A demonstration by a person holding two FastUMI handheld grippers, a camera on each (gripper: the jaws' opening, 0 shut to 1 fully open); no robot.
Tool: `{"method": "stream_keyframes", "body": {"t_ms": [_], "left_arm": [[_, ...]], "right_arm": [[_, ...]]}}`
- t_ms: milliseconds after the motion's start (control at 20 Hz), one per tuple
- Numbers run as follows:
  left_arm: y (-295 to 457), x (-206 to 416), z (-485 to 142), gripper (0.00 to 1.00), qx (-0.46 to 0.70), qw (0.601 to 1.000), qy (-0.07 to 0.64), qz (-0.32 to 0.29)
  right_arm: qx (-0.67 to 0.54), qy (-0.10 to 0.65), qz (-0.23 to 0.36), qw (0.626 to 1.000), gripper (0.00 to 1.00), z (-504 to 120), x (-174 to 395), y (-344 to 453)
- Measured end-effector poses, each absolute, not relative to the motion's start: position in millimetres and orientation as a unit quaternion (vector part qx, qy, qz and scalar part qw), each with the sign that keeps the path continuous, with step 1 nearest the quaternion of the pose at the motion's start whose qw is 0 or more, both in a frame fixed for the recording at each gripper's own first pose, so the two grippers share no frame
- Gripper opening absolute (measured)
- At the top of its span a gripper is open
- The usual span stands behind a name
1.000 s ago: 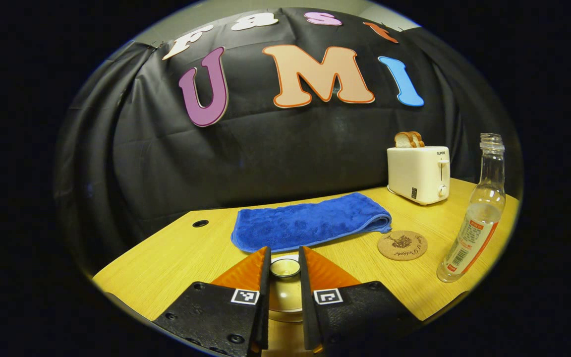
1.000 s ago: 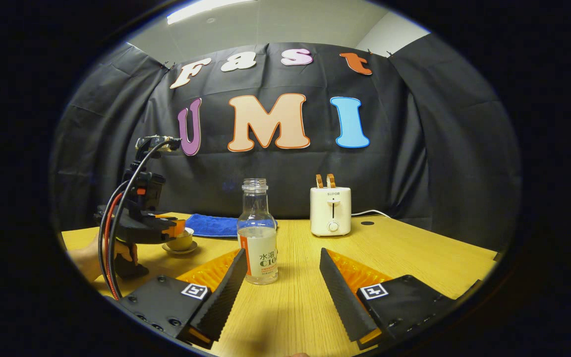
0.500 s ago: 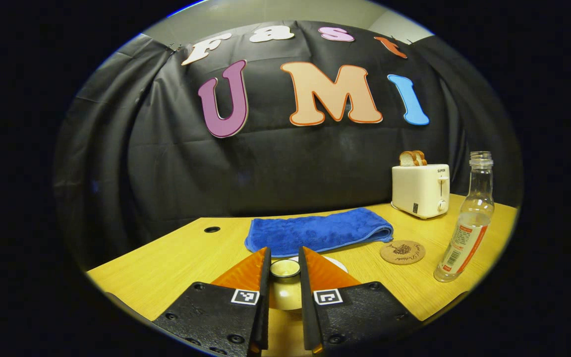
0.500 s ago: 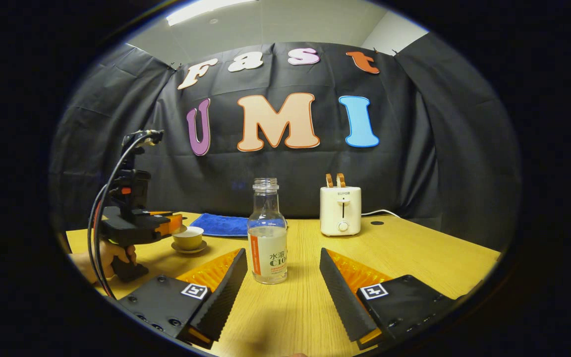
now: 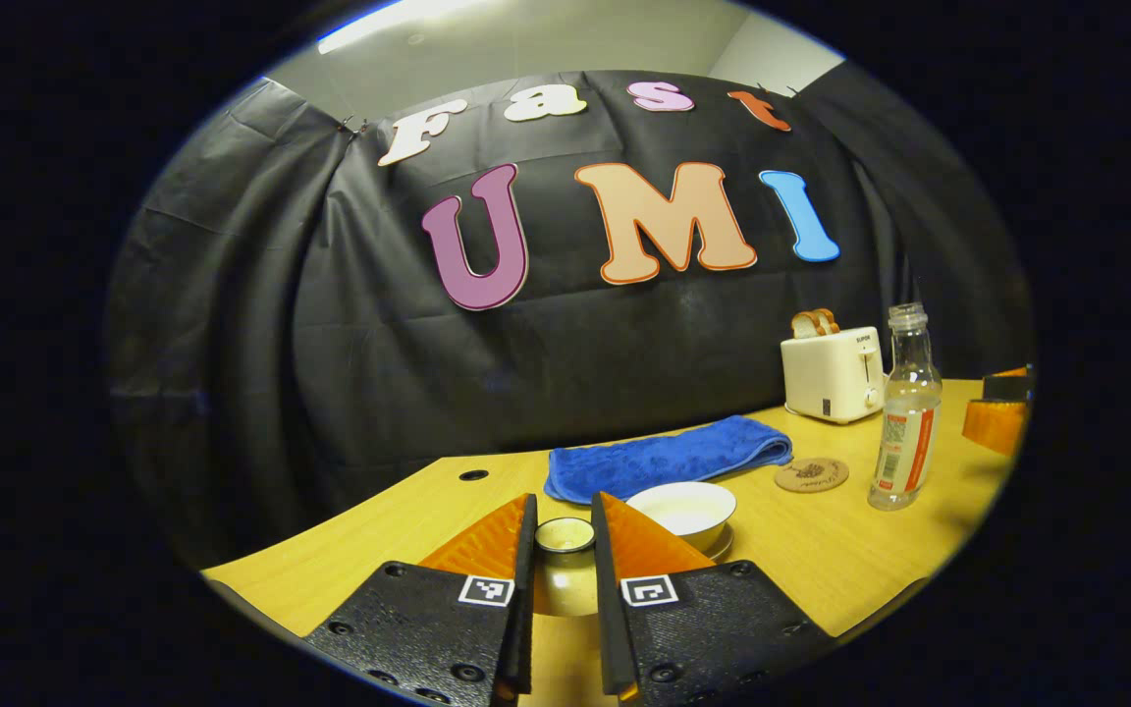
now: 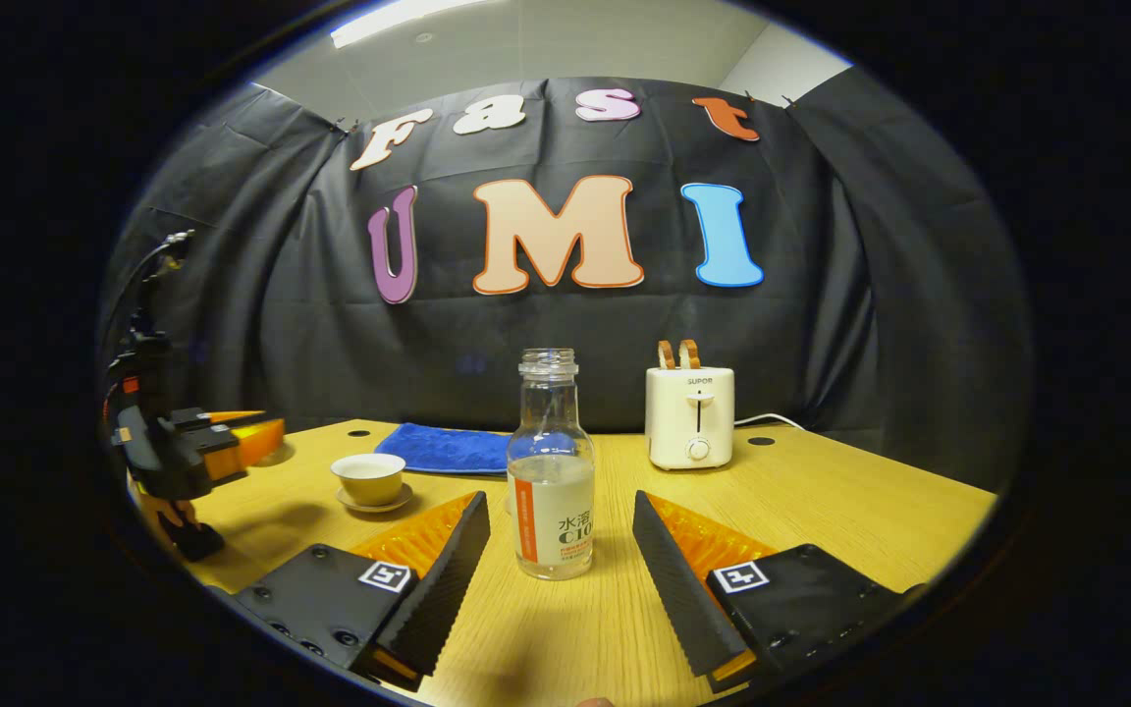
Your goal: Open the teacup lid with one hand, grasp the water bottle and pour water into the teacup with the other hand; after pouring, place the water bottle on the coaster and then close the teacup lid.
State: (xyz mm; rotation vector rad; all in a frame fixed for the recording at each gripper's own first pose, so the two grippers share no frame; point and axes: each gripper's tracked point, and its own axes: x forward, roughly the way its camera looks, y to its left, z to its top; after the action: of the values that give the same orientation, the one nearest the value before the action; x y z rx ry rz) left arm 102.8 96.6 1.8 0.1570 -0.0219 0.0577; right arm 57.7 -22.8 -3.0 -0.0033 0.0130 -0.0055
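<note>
My left gripper [image 5: 564,511] is shut on the knob of the pale teacup lid [image 5: 565,536] and holds it in the air, left of the cup. The uncovered teacup [image 5: 683,509] sits on its saucer just right of my fingers; in the right gripper view the teacup [image 6: 369,477] stands at the left, with the left gripper [image 6: 237,442] beyond it. A clear water bottle [image 6: 551,471], uncapped and partly filled, stands upright between the fingertips of my open right gripper [image 6: 558,506], untouched. The cork coaster [image 5: 811,474] lies just left of the bottle [image 5: 904,412].
A folded blue towel [image 5: 669,457] lies behind the cup. At the back right of the wooden table [image 6: 821,511] stands a white toaster [image 6: 691,417] with bread slices in it. Cable holes [image 5: 473,474] dot the table near the wall.
My left gripper has lifted the lid off the teacup and carried it left, leaving the cup uncovered. The right gripper has shifted so the bottle sits centred between its fingers.
</note>
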Motion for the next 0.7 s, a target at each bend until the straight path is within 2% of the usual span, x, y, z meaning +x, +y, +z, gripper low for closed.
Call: {"method": "stream_keyframes", "body": {"t_ms": [450, 500, 700], "left_arm": [[117.3, 71.2, -0.9, 0.25, 0.068, 0.997, -0.004, 0.032], [119.4, 69.8, -1.3, 0.27, 0.065, 0.997, -0.004, 0.033], [125.0, 68.9, -2.1, 0.25, 0.046, 0.998, -0.004, 0.036]], "right_arm": [[0.0, 0.035, -0.015, 0.999, 0.95, -14.1, 105.0, -14.8], [0.0, 0.034, -0.016, 0.999, 0.97, -14.8, 109.7, -14.1], [-0.002, 0.049, -0.016, 0.999, 0.92, -20.9, 129.8, -13.7]]}}
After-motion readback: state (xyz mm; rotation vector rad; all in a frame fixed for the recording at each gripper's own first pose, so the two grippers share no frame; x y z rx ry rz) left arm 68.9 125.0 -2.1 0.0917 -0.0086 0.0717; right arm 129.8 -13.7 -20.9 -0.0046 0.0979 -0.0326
